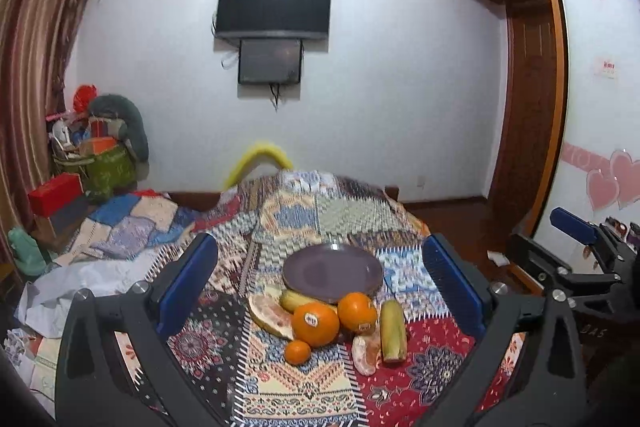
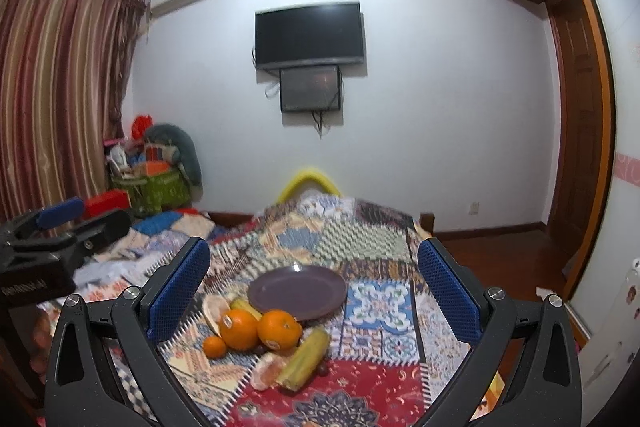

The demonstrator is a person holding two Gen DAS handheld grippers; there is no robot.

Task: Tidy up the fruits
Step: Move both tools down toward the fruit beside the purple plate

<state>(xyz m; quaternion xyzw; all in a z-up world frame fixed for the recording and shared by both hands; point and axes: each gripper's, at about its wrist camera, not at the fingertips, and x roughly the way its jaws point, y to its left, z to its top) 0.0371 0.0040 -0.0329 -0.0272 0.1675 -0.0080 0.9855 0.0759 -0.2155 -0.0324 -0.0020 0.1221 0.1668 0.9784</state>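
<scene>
- Fruit lies in a loose heap on a patchwork cloth (image 1: 288, 387), on the near side of a purple plate (image 1: 333, 273) whose surface is bare.
- Two big oranges (image 1: 315, 323) (image 1: 357, 311) sit side by side at the middle of the heap, the left one wearing a sticker; the right one sits just before the plate rim.
- Small orange (image 1: 297, 351) rests in front of the stickered one, touching it or nearly so.
- Pomelo wedge (image 1: 269, 315) lies at the left of the heap, and a banana (image 1: 294, 301) sits behind the oranges, against the plate's edge.
- Corn cob (image 1: 393, 331) lies to the right, with a peeled citrus piece (image 1: 366, 349) just beside its near end.
- Left gripper (image 1: 320, 287) hangs above the heap with its blue pads spread wide, nothing between them.
- Right gripper (image 2: 314, 291) is likewise wide apart and empty, hovering over the same spot from a little further right.
- Each wrist view catches the other gripper at its edge.
</scene>
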